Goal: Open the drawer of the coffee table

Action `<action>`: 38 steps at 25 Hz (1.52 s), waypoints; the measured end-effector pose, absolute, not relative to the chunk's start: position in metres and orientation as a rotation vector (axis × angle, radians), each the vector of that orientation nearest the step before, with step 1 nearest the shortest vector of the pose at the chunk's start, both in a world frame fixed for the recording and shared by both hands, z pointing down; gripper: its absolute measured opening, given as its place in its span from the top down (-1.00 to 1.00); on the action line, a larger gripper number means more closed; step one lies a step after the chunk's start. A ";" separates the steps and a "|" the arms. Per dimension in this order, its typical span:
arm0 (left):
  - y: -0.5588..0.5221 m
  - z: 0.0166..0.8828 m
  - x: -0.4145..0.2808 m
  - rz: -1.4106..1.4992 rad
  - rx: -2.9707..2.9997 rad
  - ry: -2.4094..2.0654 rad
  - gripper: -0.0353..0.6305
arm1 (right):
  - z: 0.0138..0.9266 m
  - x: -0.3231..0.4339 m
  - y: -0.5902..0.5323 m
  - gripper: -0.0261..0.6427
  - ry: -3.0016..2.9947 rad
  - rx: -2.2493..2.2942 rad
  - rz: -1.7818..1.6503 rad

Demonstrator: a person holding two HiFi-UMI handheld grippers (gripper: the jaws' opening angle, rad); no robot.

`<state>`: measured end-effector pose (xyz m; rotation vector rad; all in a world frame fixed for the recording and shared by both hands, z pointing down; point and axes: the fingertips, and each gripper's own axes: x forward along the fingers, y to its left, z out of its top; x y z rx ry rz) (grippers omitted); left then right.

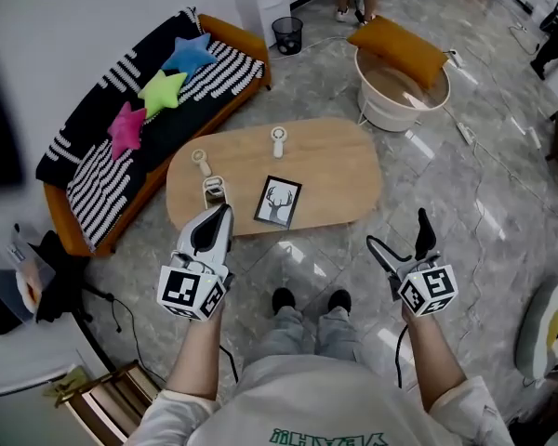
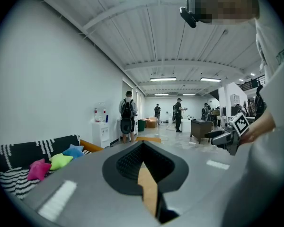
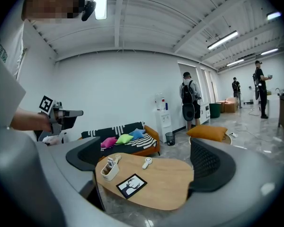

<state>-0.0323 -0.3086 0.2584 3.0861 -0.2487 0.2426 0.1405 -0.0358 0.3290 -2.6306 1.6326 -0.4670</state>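
Note:
The oval wooden coffee table [image 1: 330, 170] stands on the grey floor in front of me; no drawer shows in any view. My left gripper [image 1: 225, 214] hovers over the table's near left edge with its jaws pressed together and nothing in them. My right gripper [image 1: 398, 229] is held off the table's near right corner, jaws spread wide and empty. In the right gripper view the table [image 3: 163, 183] lies between the open jaws of the right gripper [image 3: 149, 157]. In the left gripper view the left gripper [image 2: 144, 150] points across the room, above the table.
On the table lie a framed deer picture [image 1: 278, 201], a white holder [image 1: 214, 191] and two white handheld devices [image 1: 278, 140]. A sofa [image 1: 153, 124] with star cushions stands behind, a round tub [image 1: 400, 91] with an orange cushion to the right. People stand far off.

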 end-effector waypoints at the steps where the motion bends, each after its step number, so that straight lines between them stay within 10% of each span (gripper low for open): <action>1: -0.307 0.261 -0.033 0.248 3.082 -0.259 0.90 | 0.333 0.142 -0.038 -0.82 1.643 -2.623 -0.476; 30: -0.295 0.612 -0.017 0.398 2.950 -0.251 0.90 | 0.807 0.094 -0.101 -0.81 1.794 -2.277 -1.083; 38: -0.303 0.655 -0.001 0.319 3.012 -0.158 0.90 | 0.891 0.099 -0.134 -0.76 1.473 -1.571 -0.998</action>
